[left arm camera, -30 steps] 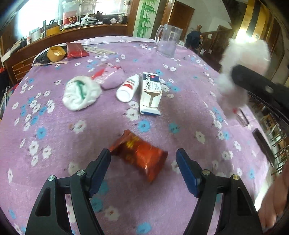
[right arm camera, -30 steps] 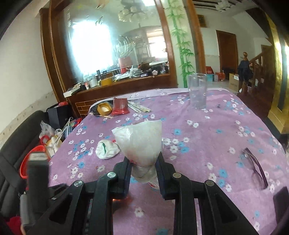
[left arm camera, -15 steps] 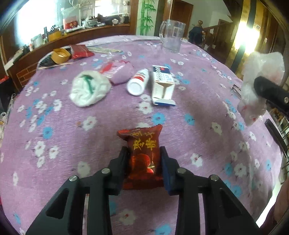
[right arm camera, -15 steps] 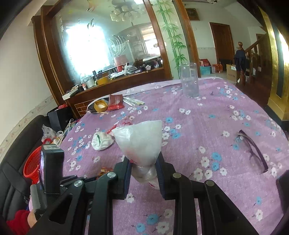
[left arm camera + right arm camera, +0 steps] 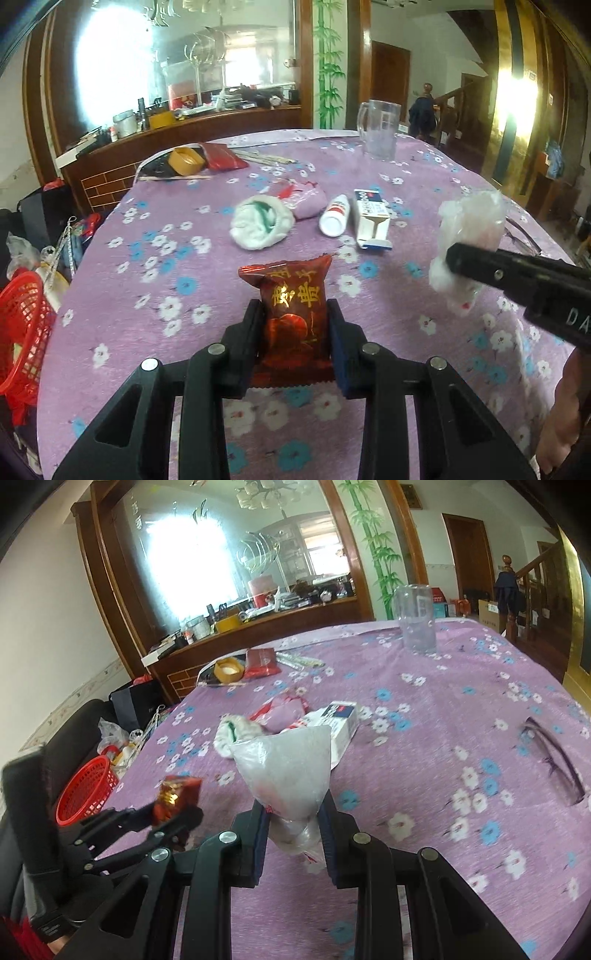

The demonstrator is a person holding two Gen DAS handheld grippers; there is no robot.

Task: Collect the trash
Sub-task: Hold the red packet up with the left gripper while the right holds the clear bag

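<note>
Between the fingers of the left gripper [image 5: 295,345], in the left wrist view, sits a red snack wrapper [image 5: 293,314]; the jaws have just been closing and now clamp it on both sides, lifted clear of the purple flowered tablecloth [image 5: 155,295]. Taking the clear mug [image 5: 380,129] at the far edge as landmark, four pieces of litter lie nearer than it, about mid-table: a crumpled white wad [image 5: 260,225], a pink wrapper [image 5: 303,201] touching it, a small white bottle [image 5: 334,216] and an opened white carton [image 5: 371,221]. Left of the mug, near the far rim, lie a tape roll [image 5: 184,160] and a red packet [image 5: 221,157]. Off the table's left edge stands a red basket [image 5: 22,325], probably the bin.

From the right wrist view, the right gripper [image 5: 293,834] is clenched on the neck of a clear plastic bag [image 5: 288,771], held above the cloth. Well nearer than the mug, the same carton [image 5: 341,720], wad [image 5: 236,734] and pink wrapper [image 5: 282,712] lie beyond the bag. Right of them, well apart, rest spectacles [image 5: 554,760], likely not trash. The red basket [image 5: 86,794] shows beside the table's left side.

My judgement: two pieces are picked up but not yet binned, and at least four remain on the table, so the task is in its early part.
</note>
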